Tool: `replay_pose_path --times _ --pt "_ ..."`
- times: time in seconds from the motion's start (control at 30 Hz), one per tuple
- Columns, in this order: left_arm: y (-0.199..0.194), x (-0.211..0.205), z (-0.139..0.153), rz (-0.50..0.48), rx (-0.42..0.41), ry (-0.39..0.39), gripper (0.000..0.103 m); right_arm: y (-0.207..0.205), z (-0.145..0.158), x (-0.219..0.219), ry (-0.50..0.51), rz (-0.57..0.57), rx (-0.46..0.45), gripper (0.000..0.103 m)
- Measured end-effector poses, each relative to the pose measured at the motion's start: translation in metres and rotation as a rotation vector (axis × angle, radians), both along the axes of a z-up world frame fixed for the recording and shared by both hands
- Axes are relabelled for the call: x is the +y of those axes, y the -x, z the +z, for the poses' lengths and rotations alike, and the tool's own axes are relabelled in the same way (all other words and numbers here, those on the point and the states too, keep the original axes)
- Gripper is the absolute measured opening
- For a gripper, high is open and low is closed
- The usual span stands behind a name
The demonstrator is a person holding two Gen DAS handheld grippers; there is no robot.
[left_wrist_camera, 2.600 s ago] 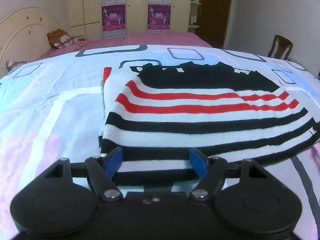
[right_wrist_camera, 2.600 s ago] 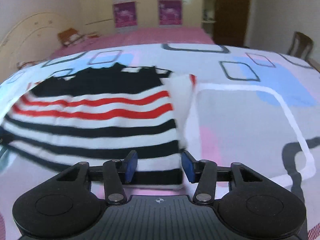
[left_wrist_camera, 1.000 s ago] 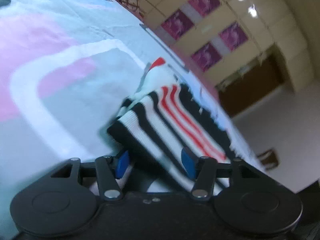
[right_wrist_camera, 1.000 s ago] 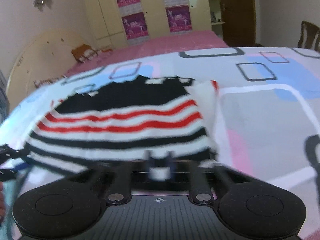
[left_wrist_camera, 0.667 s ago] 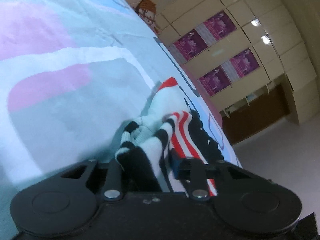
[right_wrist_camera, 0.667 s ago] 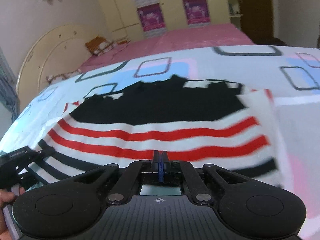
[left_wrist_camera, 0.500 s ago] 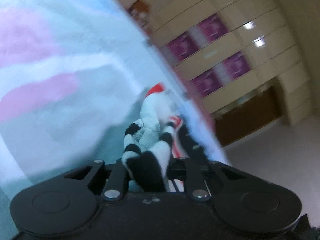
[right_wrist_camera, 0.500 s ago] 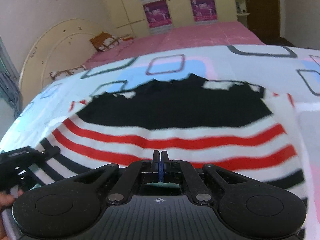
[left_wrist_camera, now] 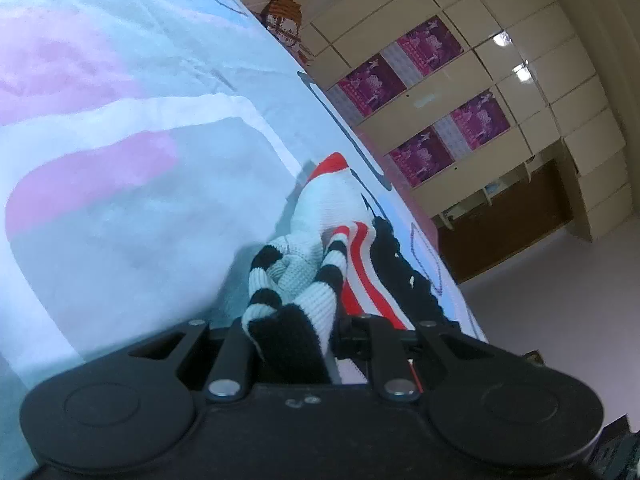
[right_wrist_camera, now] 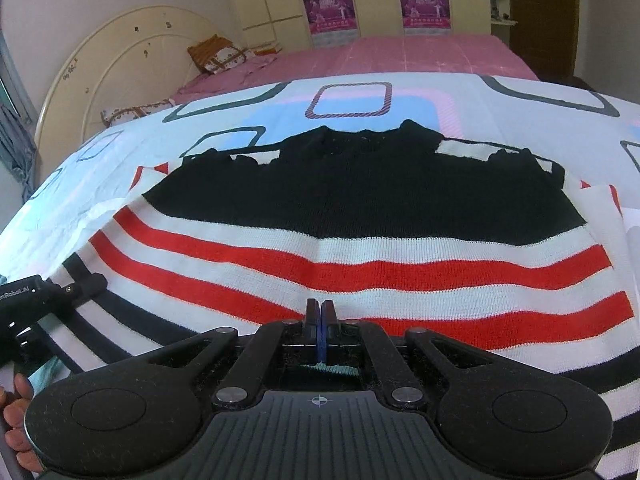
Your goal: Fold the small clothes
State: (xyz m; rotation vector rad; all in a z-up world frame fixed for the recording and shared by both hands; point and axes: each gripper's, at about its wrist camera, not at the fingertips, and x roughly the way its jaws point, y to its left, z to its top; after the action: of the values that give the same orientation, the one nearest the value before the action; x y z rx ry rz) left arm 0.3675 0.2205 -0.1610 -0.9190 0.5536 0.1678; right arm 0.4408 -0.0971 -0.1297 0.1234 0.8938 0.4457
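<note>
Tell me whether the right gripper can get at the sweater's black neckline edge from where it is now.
Probably yes. The right gripper is shut, its pads together with no cloth visibly between them, over the striped sweater. Nothing lies between it and the neckline; the left gripper holds the far left edge, aside.

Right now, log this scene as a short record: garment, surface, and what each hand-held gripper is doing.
garment: striped sweater, black, white and red, spread flat
surface: patterned bedsheet
left hand-held gripper: shut on a bunched corner of the sweater, at its left edge
right hand-held gripper: jaws fully shut, above the sweater's near part; whether it pinches fabric cannot be told
fold: not yet made
</note>
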Motion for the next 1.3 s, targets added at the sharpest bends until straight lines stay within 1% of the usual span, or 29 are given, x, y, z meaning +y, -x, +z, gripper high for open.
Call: replay_pose_path --times 0.13,0.33,0.43,0.5,0.6,0.67,0.77,0.83,0.9,0.93,1.0,1.07,1.1,1.13,1.17,1.2,1.23,1.27,1.3 --pt "-0.005 -0.011 0.014 -0.01 0.014 -0.074 0.017 0.001 0.0 -0.001 -0.019 -0.001 -0.003 0.0" --pt "-0.007 -0.028 0.039 -0.023 0.006 -0.146 0.016 -0.004 -0.002 -0.007 -0.05 0.03 0.009 0.0" --pt "-0.01 -0.044 0.053 -0.044 -0.007 -0.191 0.016 -0.009 0.002 -0.015 -0.102 0.024 0.032 0.0" --pt "-0.014 -0.055 0.063 -0.065 -0.02 -0.214 0.016 -0.008 0.008 -0.025 -0.143 0.012 0.016 0.0" --pt "-0.022 -0.081 0.081 -0.12 -0.042 -0.272 0.015 -0.006 0.018 -0.045 -0.189 -0.01 0.001 0.0" --pt "-0.028 -0.104 0.093 -0.174 -0.065 -0.29 0.015 -0.005 0.024 -0.064 -0.209 -0.041 -0.012 0.0" --pt "-0.04 -0.142 0.107 -0.265 -0.099 -0.319 0.015 -0.003 0.032 -0.103 -0.254 -0.116 -0.026 0.0" --pt "-0.05 -0.174 0.114 -0.334 -0.106 -0.348 0.015 -0.001 0.039 -0.134 -0.277 -0.174 -0.042 0.0" --pt "-0.062 -0.207 0.115 -0.401 -0.095 -0.383 0.015 0.001 0.044 -0.164 -0.292 -0.226 -0.053 0.0" --pt "-0.067 -0.226 0.113 -0.434 -0.086 -0.398 0.015 0.002 0.046 -0.18 -0.292 -0.249 -0.057 0.0" --pt "-0.076 -0.259 0.101 -0.503 -0.059 -0.403 0.015 0.003 0.049 -0.208 -0.3 -0.29 -0.056 0.0" --pt "-0.088 -0.292 0.081 -0.608 0.002 -0.405 0.015 0.003 0.049 -0.237 -0.336 -0.33 -0.039 0.0" --pt "-0.093 -0.31 0.068 -0.665 0.048 -0.416 0.02 0.004 0.048 -0.249 -0.36 -0.345 -0.031 0.0" --pt "-0.095 -0.324 0.057 -0.717 0.079 -0.436 0.027 0.005 0.047 -0.259 -0.387 -0.353 -0.02 0.002" --pt "-0.094 -0.336 0.052 -0.743 0.096 -0.474 0.038 0.006 0.047 -0.265 -0.385 -0.364 -0.004 0.036" --pt "-0.088 -0.345 0.054 -0.762 0.086 -0.515 0.052 0.006 0.048 -0.269 -0.361 -0.384 0.002 0.064" --pt "-0.078 -0.347 0.062 -0.806 0.05 -0.509 0.059 0.012 0.052 -0.272 -0.35 -0.399 -0.036 0.088" --pt "-0.071 -0.343 0.069 -0.827 0.018 -0.477 0.062 0.017 0.057 -0.275 -0.37 -0.368 -0.08 0.085" --pt "-0.063 -0.332 0.078 -0.818 0.0 -0.443 0.06 0.019 0.06 -0.277 -0.385 -0.346 -0.085 0.081"
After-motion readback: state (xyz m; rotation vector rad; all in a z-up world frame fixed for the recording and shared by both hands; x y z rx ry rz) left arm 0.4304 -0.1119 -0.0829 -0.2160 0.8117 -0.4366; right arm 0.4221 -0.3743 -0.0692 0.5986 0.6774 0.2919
